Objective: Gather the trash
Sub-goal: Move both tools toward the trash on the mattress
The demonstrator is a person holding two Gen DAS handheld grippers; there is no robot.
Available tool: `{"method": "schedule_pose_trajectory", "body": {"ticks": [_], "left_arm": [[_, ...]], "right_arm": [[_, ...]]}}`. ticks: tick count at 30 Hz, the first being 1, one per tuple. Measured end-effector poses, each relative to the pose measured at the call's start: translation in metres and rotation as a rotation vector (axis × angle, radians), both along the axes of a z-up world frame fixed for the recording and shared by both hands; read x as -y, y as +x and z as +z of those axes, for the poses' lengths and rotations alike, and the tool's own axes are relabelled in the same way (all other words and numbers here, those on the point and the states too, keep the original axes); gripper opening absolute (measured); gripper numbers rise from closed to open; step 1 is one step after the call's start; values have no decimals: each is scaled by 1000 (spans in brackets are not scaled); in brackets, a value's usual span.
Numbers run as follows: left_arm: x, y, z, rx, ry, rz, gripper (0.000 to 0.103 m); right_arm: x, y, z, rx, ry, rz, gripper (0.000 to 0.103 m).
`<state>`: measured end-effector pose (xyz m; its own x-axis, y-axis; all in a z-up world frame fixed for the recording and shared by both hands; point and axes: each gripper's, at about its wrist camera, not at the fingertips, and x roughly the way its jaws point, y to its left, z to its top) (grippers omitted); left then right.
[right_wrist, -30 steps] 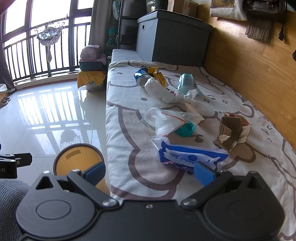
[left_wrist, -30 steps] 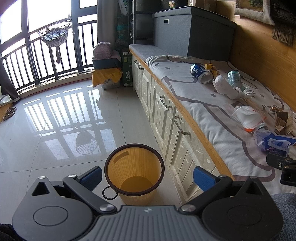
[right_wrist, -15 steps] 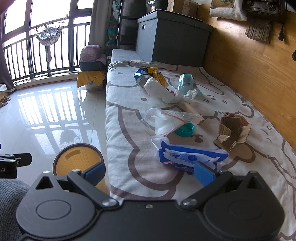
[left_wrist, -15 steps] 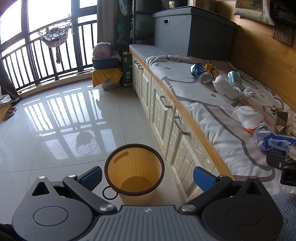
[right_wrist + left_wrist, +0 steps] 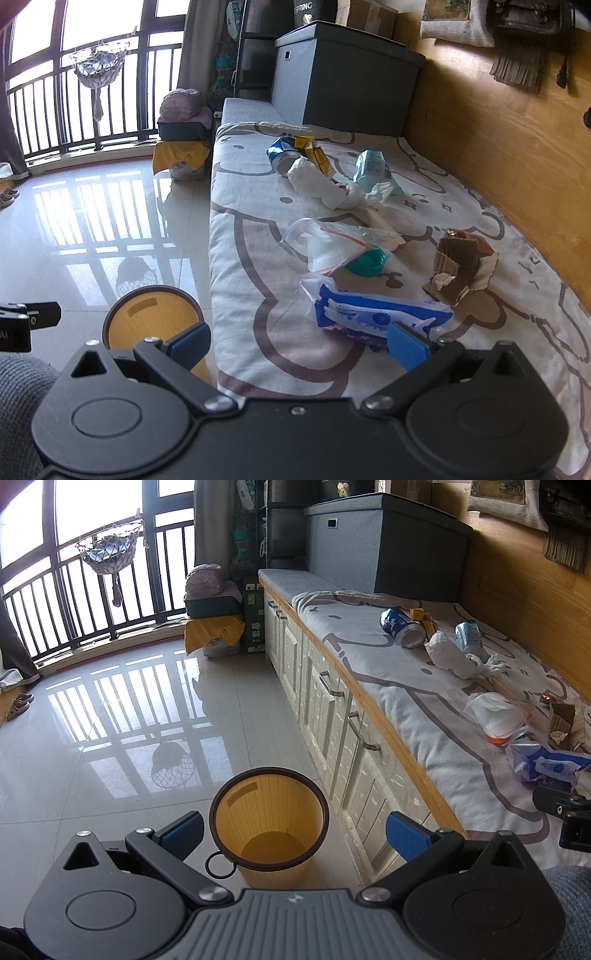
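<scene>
On the near right of the cushioned bench, a blue-and-white plastic wrapper [image 5: 373,317] lies just ahead of the empty, spread right hand-held gripper [image 5: 299,341], likely the first pickup for the round orange plastic bin [image 5: 267,823] on the floor.

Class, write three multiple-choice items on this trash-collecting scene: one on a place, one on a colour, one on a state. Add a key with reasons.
1. Where does the bin stand?
A. on the bench
B. on the floor beside the cabinets
C. by the balcony railing

2. What colour is the round lid by the clear bag?
A. teal
B. red
C. yellow

3. How is the right gripper?
A. shut on the blue wrapper
B. shut, holding nothing
C. open, holding nothing

Key: B, it sits on tiles beside the drawers; A, the lid is teal; C, its jaws stand wide apart above the blue wrapper.
</scene>
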<state>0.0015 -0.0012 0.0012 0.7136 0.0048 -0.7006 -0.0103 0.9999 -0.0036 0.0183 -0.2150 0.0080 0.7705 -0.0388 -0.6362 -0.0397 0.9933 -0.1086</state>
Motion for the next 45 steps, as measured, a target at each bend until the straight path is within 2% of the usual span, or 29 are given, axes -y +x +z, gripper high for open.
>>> {"method": "schedule_pose_trajectory", "body": {"ticks": [8, 15, 22, 26, 29, 33, 36, 40, 45], "left_arm": [[1, 1, 13, 29, 9, -16, 103], [12, 11, 31, 87, 11, -59, 103], [42, 28, 48, 146, -4, -155, 103], [65, 36, 51, 181, 14, -216, 103], [82, 43, 52, 184, 28, -275, 103], [101, 53, 50, 179, 25, -373, 103], [116, 60, 46, 159, 43, -448, 103], [128, 76, 37, 137, 73, -526, 103], [131, 102, 26, 91, 44, -577, 103]], "right_arm": [[13, -5, 14, 54, 29, -15, 103], [38, -6, 21, 96, 11, -58, 103], [73, -10, 17, 125, 8, -102, 103], [88, -13, 12, 147, -47, -127, 103], [96, -15, 6, 146, -72, -118, 103], [115, -16, -2, 134, -36, -85, 103], [118, -17, -11, 161, -102, -25, 103], [114, -13, -20, 124, -243, 79, 103], [99, -7, -31, 130, -456, 235, 103]]}}
